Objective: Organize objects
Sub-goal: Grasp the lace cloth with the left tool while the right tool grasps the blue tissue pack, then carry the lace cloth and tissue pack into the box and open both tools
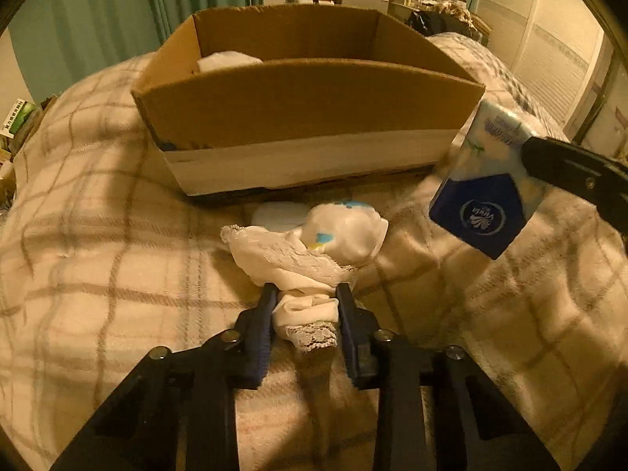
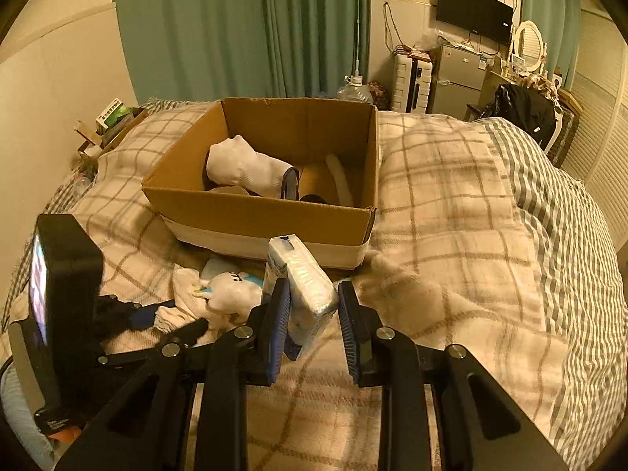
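- Bedroom setting, warm dim light: green curtains fill the upper middle of the right wrist view, with a wall-mounted TV and a small fridge at the upper right.
- Spread over the bed is a plaid blanket, soft and rumpled, so whatever sits on it sinks in a little.
- Centre frame, the cardboard box rests on the blanket, open at the top; a rolled white sock already lies inside, which suggests this is the collecting bin.
- Over to the left gripper, low in its own view: its fingers are closed on a white lacy cloth, pinching the bunched end while the rest trails onto the blanket, just in front of the box.
- A white plush toy lies touching that cloth, still waiting on the bed.
- Now the right gripper: fingers clamped on a tissue pack, held clear of the blanket and tilted, near the box's front wall — looks poised for a drop inside.
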A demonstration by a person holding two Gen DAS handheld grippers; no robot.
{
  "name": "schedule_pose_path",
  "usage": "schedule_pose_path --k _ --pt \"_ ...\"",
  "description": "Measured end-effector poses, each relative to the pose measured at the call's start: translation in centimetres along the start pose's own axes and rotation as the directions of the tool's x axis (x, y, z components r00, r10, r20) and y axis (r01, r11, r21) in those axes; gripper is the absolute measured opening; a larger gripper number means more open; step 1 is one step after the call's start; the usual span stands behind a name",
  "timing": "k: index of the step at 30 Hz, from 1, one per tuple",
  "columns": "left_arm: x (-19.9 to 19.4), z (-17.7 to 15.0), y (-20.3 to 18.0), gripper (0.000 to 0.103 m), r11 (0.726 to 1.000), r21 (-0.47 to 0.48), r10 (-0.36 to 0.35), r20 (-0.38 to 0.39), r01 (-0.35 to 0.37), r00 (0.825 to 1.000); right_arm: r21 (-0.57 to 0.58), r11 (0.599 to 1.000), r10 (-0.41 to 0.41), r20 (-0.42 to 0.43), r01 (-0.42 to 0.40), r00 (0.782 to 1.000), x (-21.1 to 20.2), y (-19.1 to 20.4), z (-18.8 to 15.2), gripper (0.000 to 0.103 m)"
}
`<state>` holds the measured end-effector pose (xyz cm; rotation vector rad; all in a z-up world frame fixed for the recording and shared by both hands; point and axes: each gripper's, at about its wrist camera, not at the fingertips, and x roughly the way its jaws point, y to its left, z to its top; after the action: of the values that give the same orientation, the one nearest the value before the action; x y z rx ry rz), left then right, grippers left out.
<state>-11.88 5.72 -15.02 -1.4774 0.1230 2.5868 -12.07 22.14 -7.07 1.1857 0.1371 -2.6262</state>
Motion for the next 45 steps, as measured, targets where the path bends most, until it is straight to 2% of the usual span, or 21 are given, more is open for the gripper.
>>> schedule_pose_path --k 6,13,19,23,27,30,35,41,45 --pt "-2.8 -0.4 0.6 0.021 1.0 -0.019 0.008 0.051 -0.007 0.999 -0.01 1.0 -0.015 0.028 0.015 0.999 -1.6 0.3 -0.4 0.024" --pt "-6.7 0.0 1.5 0.021 0.998 -0.057 -0.01 0.118 0.016 0.993 -0.007 1.0 -0.025 0.101 0.026 0.995 -4.8 0.8 -0.5 0.024" --pt "-9.6 1.2 1.8 0.021 0.998 -0.043 -0.03 0.173 0.038 0.984 -0.009 1.0 -0.023 0.155 0.025 0.988 -7.6 1.4 0.3 0.024" --pt "-11.7 2.4 1.6 0.021 1.0 -0.012 -0.02 0.211 0.024 0.977 -0.023 0.999 -0.031 0.197 0.036 0.98 -9.6 1.7 1.5 0.024" --pt "-14.0 4.6 2.2 0.021 0.999 -0.011 -0.037 0.249 0.041 0.968 -0.058 0.997 -0.028 0.241 0.043 0.97 -11.4 2.0 3.7 0.024" --pt "-15.5 6.7 2.3 0.021 1.0 0.002 -0.023 0.288 0.023 0.957 -0.087 0.994 -0.038 0.269 0.063 0.963 -12.3 2.2 5.8 0.024" --pt "-16.6 11.1 2.6 0.021 1.0 0.008 -0.014 0.333 0.012 0.943 -0.112 0.992 -0.015 0.31 0.052 0.951 -12.5 2.1 10.2 0.024" --pt "-15.0 16.8 3.6 0.021 1.0 -0.009 0.014 0.35 -0.012 0.936 -0.108 0.993 -0.013 0.317 0.049 0.948 -9.4 1.2 15.3 0.023" --pt "-12.5 19.2 3.9 0.021 1.0 -0.011 0.027 0.336 -0.025 0.941 -0.098 0.994 -0.009 0.297 0.04 0.955 -6.0 0.5 17.7 0.023"
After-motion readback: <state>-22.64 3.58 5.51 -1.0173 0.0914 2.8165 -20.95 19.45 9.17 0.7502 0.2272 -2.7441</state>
